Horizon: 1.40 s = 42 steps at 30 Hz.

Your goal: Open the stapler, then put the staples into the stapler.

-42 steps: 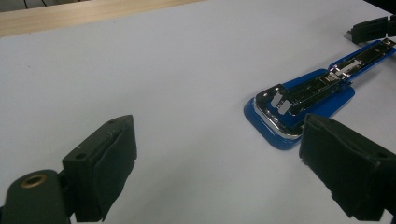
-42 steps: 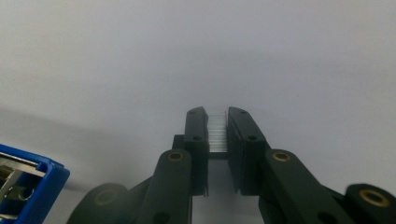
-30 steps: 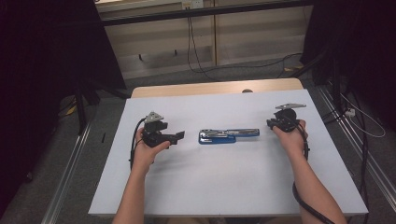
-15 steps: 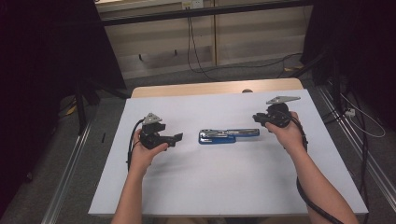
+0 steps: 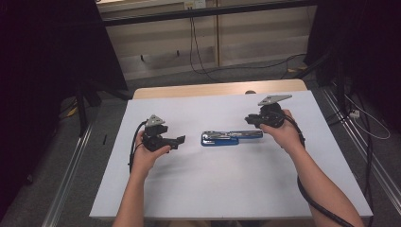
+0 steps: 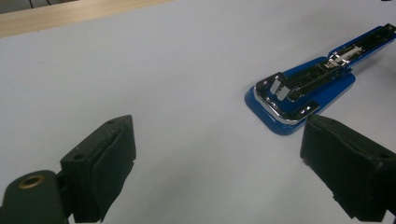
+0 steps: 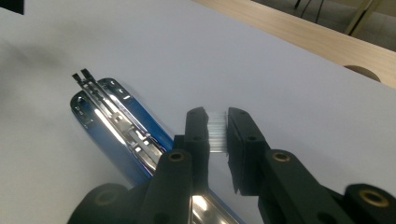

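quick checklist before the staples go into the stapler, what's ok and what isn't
1. Stapler opened flat with its channel exposed: ok, lying open on the white table.
2. Staple strip held in the right gripper: ok, pinched between the jaws.
3. Right gripper lined up over the channel: not ok yet, it sits beside the stapler's far end, not above the rail.
4. Left gripper ready to steady the stapler: not ok, jaws open and short of the blue base.
5. Channel free of old staples: cannot tell.
6. Strip's orientation, legs down: cannot tell.
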### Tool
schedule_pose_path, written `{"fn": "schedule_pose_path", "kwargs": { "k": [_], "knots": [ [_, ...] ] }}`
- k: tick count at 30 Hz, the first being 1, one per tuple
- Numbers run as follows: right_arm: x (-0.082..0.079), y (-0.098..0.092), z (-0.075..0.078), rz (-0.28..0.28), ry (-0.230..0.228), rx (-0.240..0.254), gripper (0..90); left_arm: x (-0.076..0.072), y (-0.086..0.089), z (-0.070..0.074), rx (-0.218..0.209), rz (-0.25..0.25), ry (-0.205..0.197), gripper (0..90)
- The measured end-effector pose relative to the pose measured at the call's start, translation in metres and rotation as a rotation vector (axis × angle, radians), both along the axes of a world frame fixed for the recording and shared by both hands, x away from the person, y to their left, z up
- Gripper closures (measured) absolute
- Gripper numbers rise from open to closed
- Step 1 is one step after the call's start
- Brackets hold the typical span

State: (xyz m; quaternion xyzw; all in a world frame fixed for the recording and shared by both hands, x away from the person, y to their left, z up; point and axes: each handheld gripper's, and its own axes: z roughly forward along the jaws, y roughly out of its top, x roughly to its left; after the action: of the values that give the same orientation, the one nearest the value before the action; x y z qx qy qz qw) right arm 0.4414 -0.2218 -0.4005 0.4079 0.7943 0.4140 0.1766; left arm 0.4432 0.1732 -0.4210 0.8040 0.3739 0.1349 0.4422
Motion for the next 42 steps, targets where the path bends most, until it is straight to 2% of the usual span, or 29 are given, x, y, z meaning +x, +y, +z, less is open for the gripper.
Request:
{"fn": "schedule_pose_path", "kwargs": {
  "k": [10,13,15,27,42],
  "knots": [
    [0.002,0.008,0.004,0.055,-0.002,0.015,79.1,0.002,-0.002,-0.002,-0.009,-0.004,0.005,10.5],
    [0.002,0.008,0.002,0.067,0.001,0.015,79.1,0.003,-0.001,-0.004,0.005,-0.005,0.017,10.2],
    [0.002,0.008,0.001,0.075,0.003,0.017,79.1,0.003,-0.001,-0.005,-0.005,-0.004,0.027,10.0],
    [0.004,0.018,0.006,0.122,-0.012,0.013,79.1,0.005,0.001,-0.004,-0.017,0.012,0.016,9.9],
    [0.009,0.031,0.01,0.198,-0.011,-0.006,79.2,0.004,-0.001,-0.003,-0.012,0.001,0.016,9.9]
  ]
}}
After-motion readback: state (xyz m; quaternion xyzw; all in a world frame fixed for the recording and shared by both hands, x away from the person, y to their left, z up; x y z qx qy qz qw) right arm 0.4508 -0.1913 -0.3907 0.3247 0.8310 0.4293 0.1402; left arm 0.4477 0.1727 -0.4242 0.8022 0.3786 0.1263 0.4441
